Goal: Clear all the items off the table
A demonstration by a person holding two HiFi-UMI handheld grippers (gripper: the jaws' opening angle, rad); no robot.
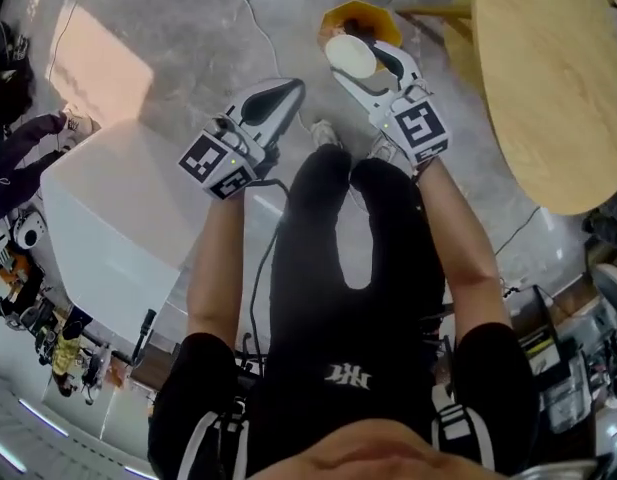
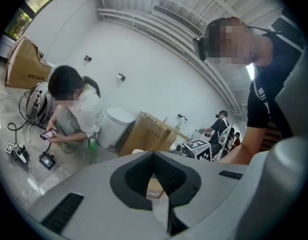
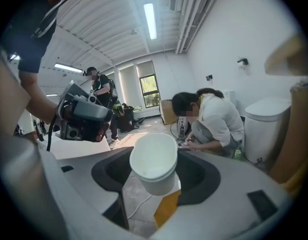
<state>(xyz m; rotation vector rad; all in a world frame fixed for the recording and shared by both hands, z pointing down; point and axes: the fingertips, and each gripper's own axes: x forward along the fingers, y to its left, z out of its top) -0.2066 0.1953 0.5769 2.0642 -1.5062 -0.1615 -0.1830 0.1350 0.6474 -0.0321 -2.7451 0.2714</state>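
Note:
My right gripper point(image 1: 356, 60) is shut on a white paper cup point(image 1: 349, 55), which lies tilted between the jaws with its open mouth towards the camera in the right gripper view point(image 3: 154, 163). The cup hangs just above a yellow bin point(image 1: 360, 16) on the floor, seen as a yellow edge point(image 3: 167, 208) under the cup. My left gripper point(image 1: 286, 92) is to the left of it, over the grey floor, its jaws together with nothing held; the left gripper view shows the tips meeting point(image 2: 154, 156).
A round wooden table point(image 1: 548, 88) fills the upper right. A white table point(image 1: 118, 218) stands at the left. A crouching person point(image 2: 74, 109), cardboard boxes point(image 2: 149, 134), a white bin point(image 2: 115, 126) and floor cables point(image 1: 253, 23) lie around.

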